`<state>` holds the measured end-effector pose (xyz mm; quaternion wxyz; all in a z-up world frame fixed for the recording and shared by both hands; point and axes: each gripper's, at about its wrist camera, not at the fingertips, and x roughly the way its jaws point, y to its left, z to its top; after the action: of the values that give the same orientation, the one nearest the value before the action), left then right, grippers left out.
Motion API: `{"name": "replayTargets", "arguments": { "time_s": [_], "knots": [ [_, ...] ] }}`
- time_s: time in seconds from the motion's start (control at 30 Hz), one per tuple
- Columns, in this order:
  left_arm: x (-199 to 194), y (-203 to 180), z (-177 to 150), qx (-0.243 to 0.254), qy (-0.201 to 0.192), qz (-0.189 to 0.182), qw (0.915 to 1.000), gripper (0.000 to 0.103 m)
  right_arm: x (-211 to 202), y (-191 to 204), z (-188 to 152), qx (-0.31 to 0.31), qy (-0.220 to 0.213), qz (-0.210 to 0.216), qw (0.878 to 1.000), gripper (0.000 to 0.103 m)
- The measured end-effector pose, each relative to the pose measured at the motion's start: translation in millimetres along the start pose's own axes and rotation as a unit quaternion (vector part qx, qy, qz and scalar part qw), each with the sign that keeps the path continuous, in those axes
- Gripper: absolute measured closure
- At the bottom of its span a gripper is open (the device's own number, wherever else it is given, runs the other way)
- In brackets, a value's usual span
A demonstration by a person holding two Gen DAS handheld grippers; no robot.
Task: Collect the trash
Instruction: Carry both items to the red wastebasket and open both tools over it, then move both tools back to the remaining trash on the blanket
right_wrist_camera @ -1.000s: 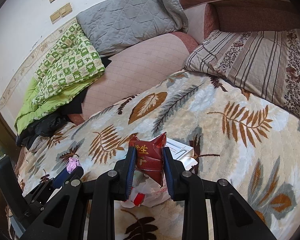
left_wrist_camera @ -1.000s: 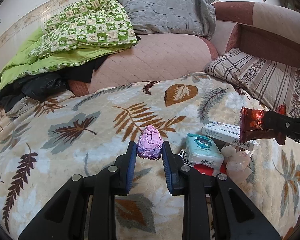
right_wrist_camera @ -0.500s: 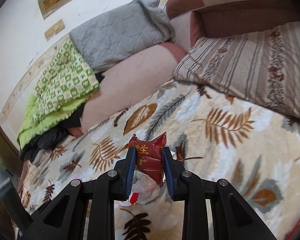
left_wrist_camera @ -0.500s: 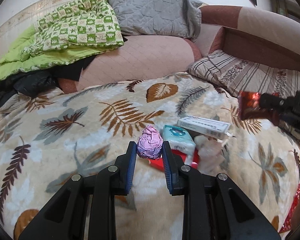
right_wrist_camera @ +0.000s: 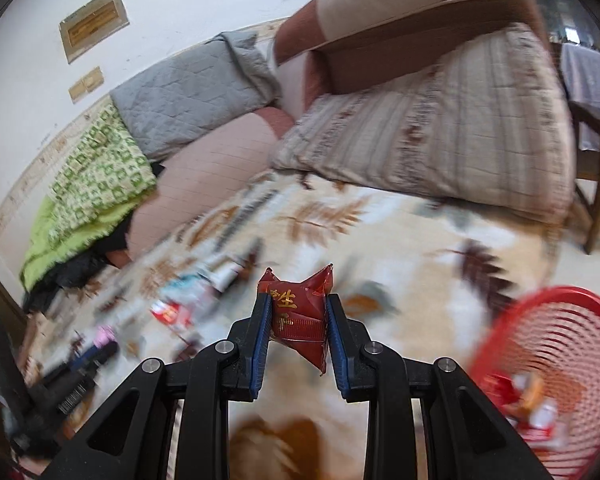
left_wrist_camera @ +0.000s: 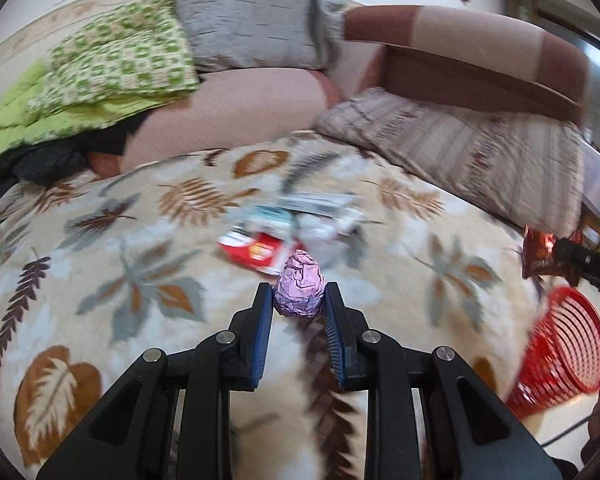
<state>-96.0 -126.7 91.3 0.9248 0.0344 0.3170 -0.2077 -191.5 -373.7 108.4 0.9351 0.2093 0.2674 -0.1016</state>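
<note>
Carrying two pieces of trash away from the bed toward the red basket (right_wrist_camera: 556, 364), with both views smeared by fast motion. Left hand-held gripper (left_wrist_camera: 299, 312) clamped on a crumpled purple ball (left_wrist_camera: 300, 290), pinched between the blue pads (left_wrist_camera: 263, 320) and lifted clear of the leaf-patterned blanket (left_wrist_camera: 140, 272). Right hand-held gripper (right_wrist_camera: 299, 320) closed on a red snack wrapper (right_wrist_camera: 298, 312), held upright just left of the basket. A second ago neither view showed the basket at all; now it fills the lower right corner of both, with several wrappers already lying inside it. Leftover pile (left_wrist_camera: 288, 228) (a red packet, a pale blue pack, a white box, too blurred to tell more) now sits farther from the basket than either gripper, well behind the purple ball, where before it lay right beside the left fingers. Judged from this: pickup finished for both items, transport under way, drop not yet done. Wrapper likely first to go in, being nearer the rim; ball to follow. Pile on the blanket still awaiting another trip.
</note>
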Motion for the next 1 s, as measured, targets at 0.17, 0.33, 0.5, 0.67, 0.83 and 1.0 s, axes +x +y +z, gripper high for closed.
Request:
{"name": "replayTargets", "arguments": {
  "time_s": [0.17, 0.33, 0.5, 0.67, 0.83, 1.0],
  "knots": [
    [-20, -47, -2, 0.034, -0.003, -0.052, 0.9981, 0.078, -50, -58, -12, 0.024, -0.005, -0.038, 0.999, 0.074],
    [-37, -104, -1, 0.066, 0.003, -0.149, 0.9866, 0.078, -89, -104, -10, 0.054, -0.023, -0.066, 0.996, 0.074],
    [-37, -165, 0, 0.101, 0.026, -0.210, 0.9721, 0.078, -112, -138, -10, 0.073, -0.036, -0.096, 0.992, 0.074],
    [-24, -229, -5, 0.133, 0.064, -0.263, 0.9536, 0.078, -120, -172, -12, 0.107, -0.038, -0.115, 0.987, 0.074],
    [-8, -282, -11, 0.160, 0.092, -0.290, 0.9390, 0.077, -123, -192, -12, 0.125, -0.042, -0.126, 0.983, 0.072],
    [-3, -291, -6, 0.154, 0.092, -0.291, 0.9398, 0.053, -120, -203, -11, 0.144, -0.039, -0.132, 0.980, 0.057]
  ]
}}
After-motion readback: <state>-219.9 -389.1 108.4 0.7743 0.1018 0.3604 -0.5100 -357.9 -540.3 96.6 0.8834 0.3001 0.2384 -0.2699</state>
